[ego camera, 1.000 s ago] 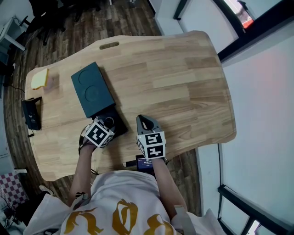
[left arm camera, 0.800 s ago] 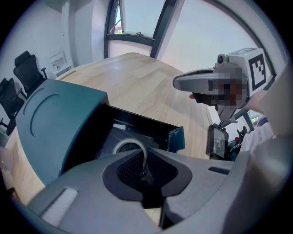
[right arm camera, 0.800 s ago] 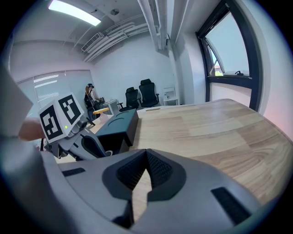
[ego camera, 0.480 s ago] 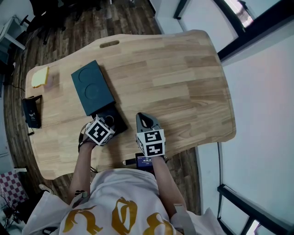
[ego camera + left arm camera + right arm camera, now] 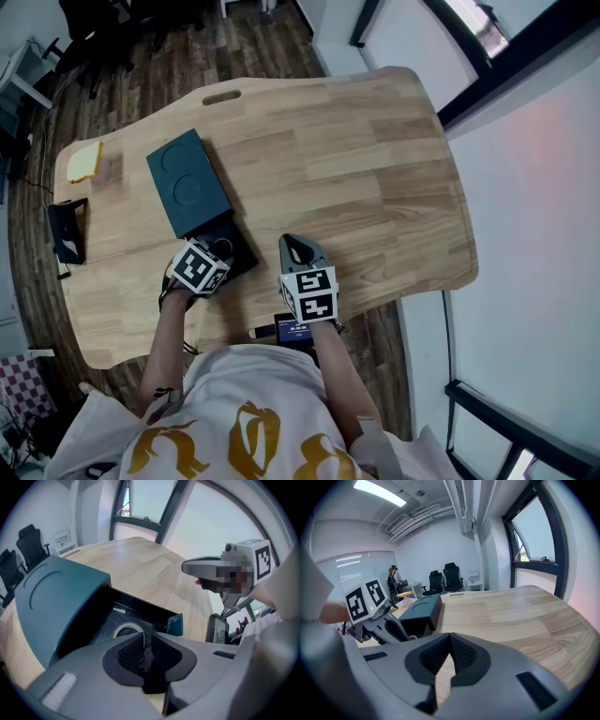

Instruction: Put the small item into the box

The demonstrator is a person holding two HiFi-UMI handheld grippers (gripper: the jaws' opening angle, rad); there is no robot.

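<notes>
Two pairs of jaws are closed: the right gripper [image 5: 449,638] on nothing, above the near edge of the table [image 5: 375,169], and the left gripper [image 5: 144,642] apparently pinching the near wall of the small pale ring [image 5: 123,629] — low inside the open box [image 5: 176,623], at its near end. The ring looks light, thin-walled and fairly stiff, so a gentle pinch across its wall suits it.

Teal lid [image 5: 187,183] blocks the far part; only way in is from above, over the open black tray [image 5: 242,253] near me. My R gripper [image 5: 295,242] crowds its rt side. Table [image 5: 375,169] beyond is bare wood, lots of room.
</notes>
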